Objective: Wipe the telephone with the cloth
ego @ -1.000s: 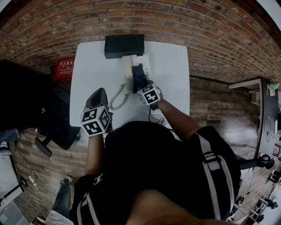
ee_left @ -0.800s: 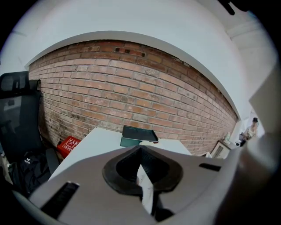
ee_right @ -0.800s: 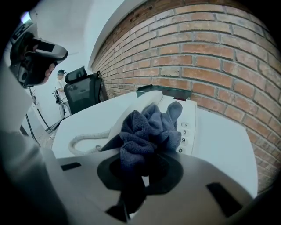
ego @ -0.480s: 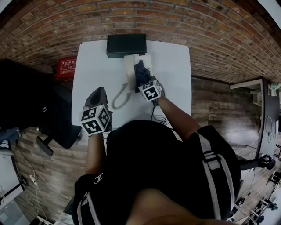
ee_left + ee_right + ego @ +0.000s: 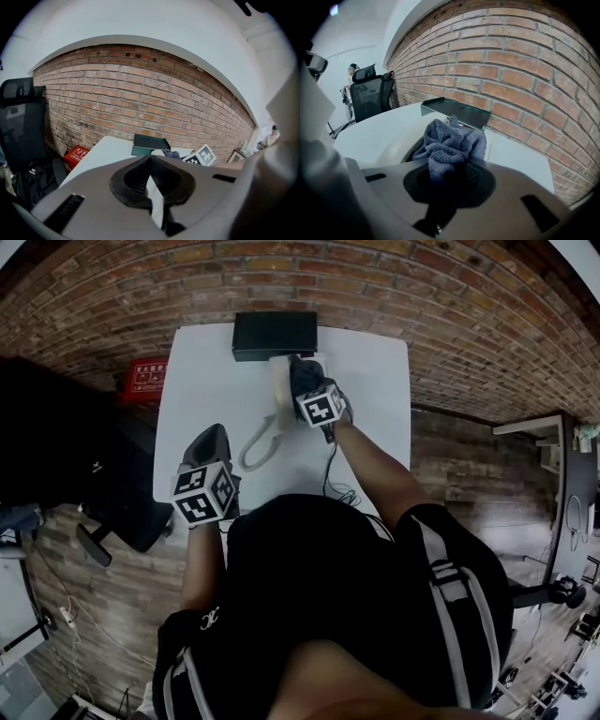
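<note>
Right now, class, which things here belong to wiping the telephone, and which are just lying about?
For the job: telephone, cloth, right gripper shut on the cloth.
Lying about: dark box, red box, office chair.

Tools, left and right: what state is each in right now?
Left tool: closed, nothing between its jaws.
Right tool: closed on the cloth.

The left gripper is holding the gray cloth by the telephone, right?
Wrong side. It is the right gripper that is holding the gray cloth by the telephone. The right gripper view shows the cloth pinched in its jaws.
</note>
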